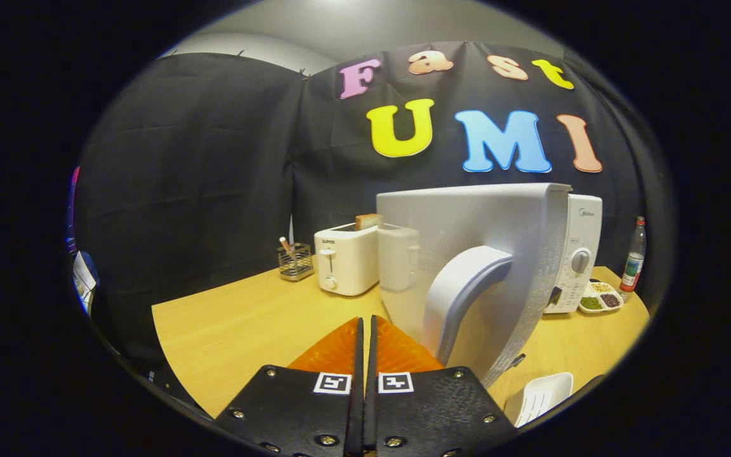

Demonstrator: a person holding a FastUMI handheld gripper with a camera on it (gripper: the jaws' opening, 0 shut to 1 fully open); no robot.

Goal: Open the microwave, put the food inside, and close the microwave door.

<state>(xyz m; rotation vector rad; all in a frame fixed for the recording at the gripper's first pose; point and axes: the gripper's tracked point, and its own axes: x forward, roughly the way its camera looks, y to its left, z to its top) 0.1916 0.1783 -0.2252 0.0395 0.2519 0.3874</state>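
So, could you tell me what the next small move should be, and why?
Probably ease the tongs right, round the open microwave door: it stands swung out just ahead of them, and the orange item at their near-closed tips is not yet inside.

White microwave (467, 254), white toaster (346, 260), yellow wooden table (245, 324).

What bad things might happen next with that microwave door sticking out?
The open microwave door swings out right beside the gripper, whose fingers are nearly together with nothing between them, so a careless move might bump it. Pushed hard, the door might slam. The orange thing under the fingers might get knocked along the table.
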